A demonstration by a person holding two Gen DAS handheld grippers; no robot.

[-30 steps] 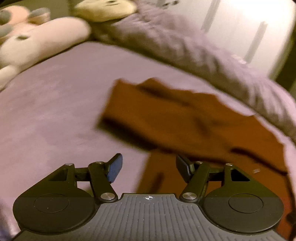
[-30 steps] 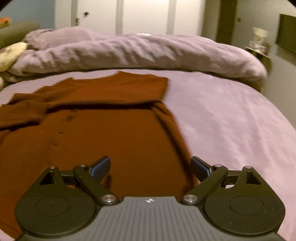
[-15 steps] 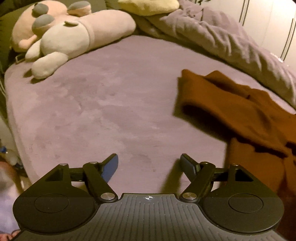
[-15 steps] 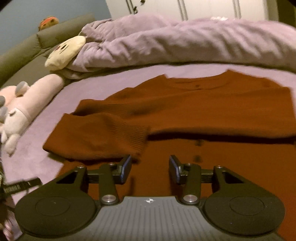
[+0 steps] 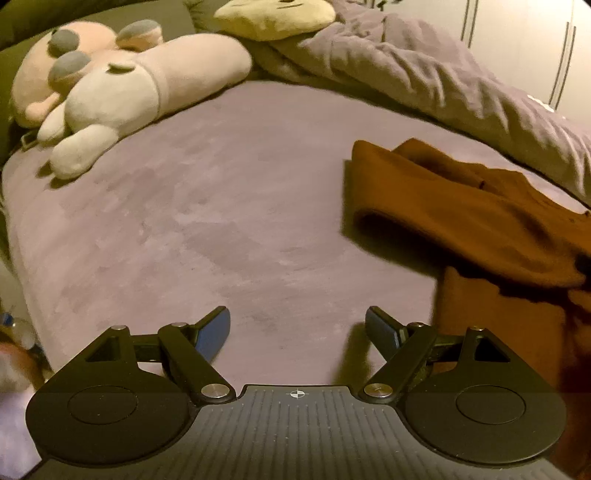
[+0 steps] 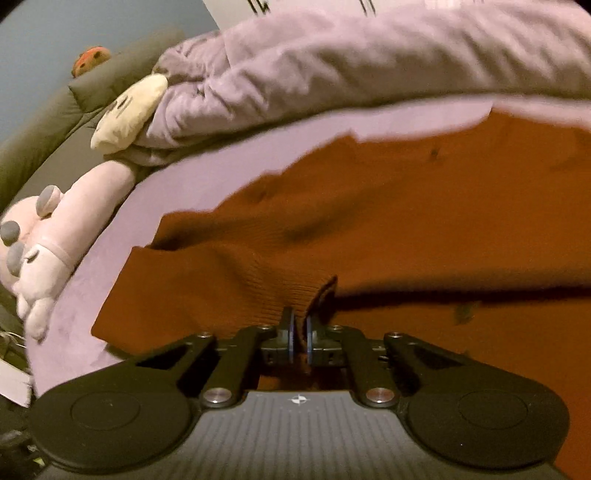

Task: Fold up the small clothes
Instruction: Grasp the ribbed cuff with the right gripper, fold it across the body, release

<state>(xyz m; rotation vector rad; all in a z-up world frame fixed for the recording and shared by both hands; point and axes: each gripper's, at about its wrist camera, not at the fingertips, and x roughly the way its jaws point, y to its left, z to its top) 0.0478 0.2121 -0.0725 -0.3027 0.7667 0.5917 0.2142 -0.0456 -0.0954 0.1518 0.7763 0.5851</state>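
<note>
Two grippers: right gripper (image 6: 299, 330) pinches sweater cuff (image 6: 295, 295); left gripper (image 5: 297, 328) gapes empty.

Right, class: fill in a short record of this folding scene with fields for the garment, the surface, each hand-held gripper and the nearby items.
garment: rust-brown knit sweater, lying on the bed, one sleeve folded across the body
sleeve cuff: ribbed, pinched by the right hand-held gripper
left hand-held gripper: open, holding nothing, over the bare purple bedsheet, sweater to its right
nearby: pink plush toy, cream plush toy, bunched lilac duvet
</note>
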